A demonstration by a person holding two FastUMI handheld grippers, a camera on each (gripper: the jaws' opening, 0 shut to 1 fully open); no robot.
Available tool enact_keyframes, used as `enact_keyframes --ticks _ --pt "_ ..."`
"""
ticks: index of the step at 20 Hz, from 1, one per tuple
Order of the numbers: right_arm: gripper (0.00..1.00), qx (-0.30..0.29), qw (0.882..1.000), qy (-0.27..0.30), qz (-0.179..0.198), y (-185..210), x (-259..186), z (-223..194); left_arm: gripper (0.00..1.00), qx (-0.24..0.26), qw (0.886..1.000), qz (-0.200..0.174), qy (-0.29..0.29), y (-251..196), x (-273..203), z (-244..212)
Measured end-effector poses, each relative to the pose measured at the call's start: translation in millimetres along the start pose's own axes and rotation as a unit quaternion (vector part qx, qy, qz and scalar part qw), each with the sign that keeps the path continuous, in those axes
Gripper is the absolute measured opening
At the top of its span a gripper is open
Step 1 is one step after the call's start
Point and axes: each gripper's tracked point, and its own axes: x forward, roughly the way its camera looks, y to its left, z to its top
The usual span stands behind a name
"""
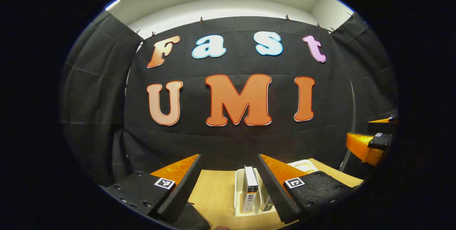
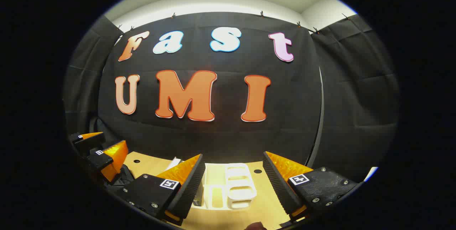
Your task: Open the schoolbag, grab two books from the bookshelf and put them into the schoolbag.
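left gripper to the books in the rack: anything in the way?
Nothing visible. The left gripper is open and hangs above the table, with the upright books in the white rack showing directly between its fingers, with open space in front.

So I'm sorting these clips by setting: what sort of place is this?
Most likely a staged recording booth rather than a real room. Black cloth is clipped up as walls, a light wooden table holds a white bookshelf with books, and two open handheld grippers, left gripper and right gripper, hover above.
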Motion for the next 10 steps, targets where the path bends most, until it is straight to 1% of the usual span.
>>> enact_keyframes --ticks 2,3,4,5,6,7,9,10 --pt "0.96 -0.004 1.0 -0.002 0.008 21.5 -3.1 1.3 0.96 -0.006 1.0 -0.016 -0.008 10.6 4.0 5.2" --pt "0.96 -0.007 1.0 0.005 0.012 28.7 -4.0 -2.4 0.98 -0.005 1.0 -0.019 -0.006 14.6 5.5 4.7" --pt "0.96 -0.01 1.0 0.01 0.017 33.4 -5.0 -4.8 0.96 -0.003 1.0 -0.019 -0.002 16.8 6.1 1.0" --pt "1.0 -0.01 1.0 0.015 0.021 36.3 -4.4 -7.2 0.96 -0.001 1.0 -0.017 -0.002 17.8 6.7 -0.8" --pt "0.96 -0.009 0.999 0.017 0.026 36.7 -3.0 -8.8 0.98 0.0 1.0 -0.015 0.001 16.9 7.8 -2.1" --pt "0.96 -0.006 0.999 0.02 0.031 36.5 -0.6 -10.7 0.96 -0.004 1.0 -0.012 0.001 15.4 7.0 -3.7" --pt "0.96 -0.003 0.999 0.023 0.044 35.0 3.6 -14.8 0.98 -0.016 1.0 0.001 0.005 12.6 1.8 -11.1" --pt "0.96 -0.002 0.999 0.02 0.049 32.4 4.1 -15.8 0.96 -0.02 1.0 0.003 0.006 8.4 0.6 -14.1"
